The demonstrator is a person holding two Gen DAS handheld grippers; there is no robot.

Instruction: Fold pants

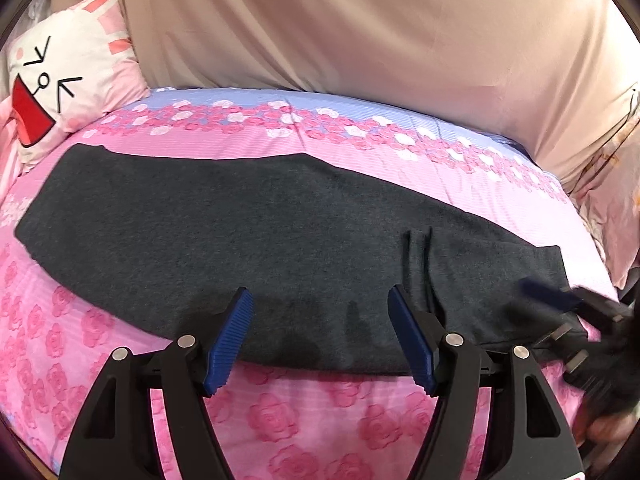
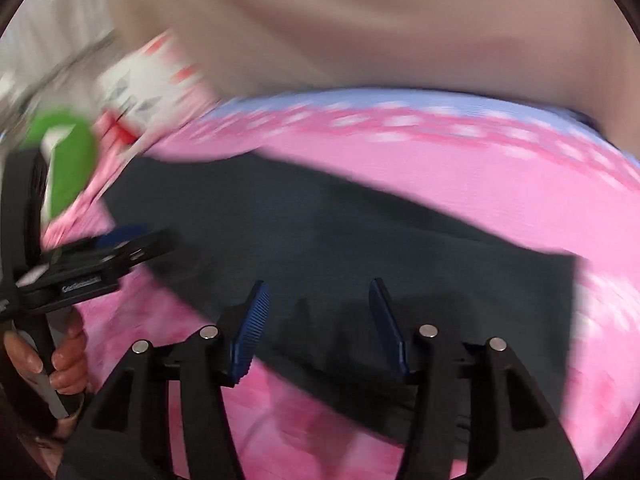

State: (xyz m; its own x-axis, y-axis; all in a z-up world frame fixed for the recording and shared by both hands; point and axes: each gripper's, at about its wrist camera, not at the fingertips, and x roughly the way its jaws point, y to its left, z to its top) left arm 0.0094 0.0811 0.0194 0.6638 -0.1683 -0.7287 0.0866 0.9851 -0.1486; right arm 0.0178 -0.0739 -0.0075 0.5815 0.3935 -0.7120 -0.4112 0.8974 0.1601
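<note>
Dark grey pants (image 1: 240,220) lie flat in a long band across the pink bed, with a small crease near their right end. My left gripper (image 1: 319,292) hovers open over the pants' near edge, nothing pinched between its blue pads. The right wrist view is blurred. In it the pants (image 2: 340,240) run across the middle, and my right gripper (image 2: 317,283) stands open above their near edge, close to the right end. A blurred blue finger (image 1: 548,294) of the right gripper shows at the right edge of the left wrist view.
A floral pink bedsheet (image 1: 320,420) covers the bed. A white pillow with a cartoon face (image 1: 60,88) lies at the far left. Beige fabric (image 1: 360,20) rises behind the bed. A hand (image 2: 68,360) grips the left gripper's handle.
</note>
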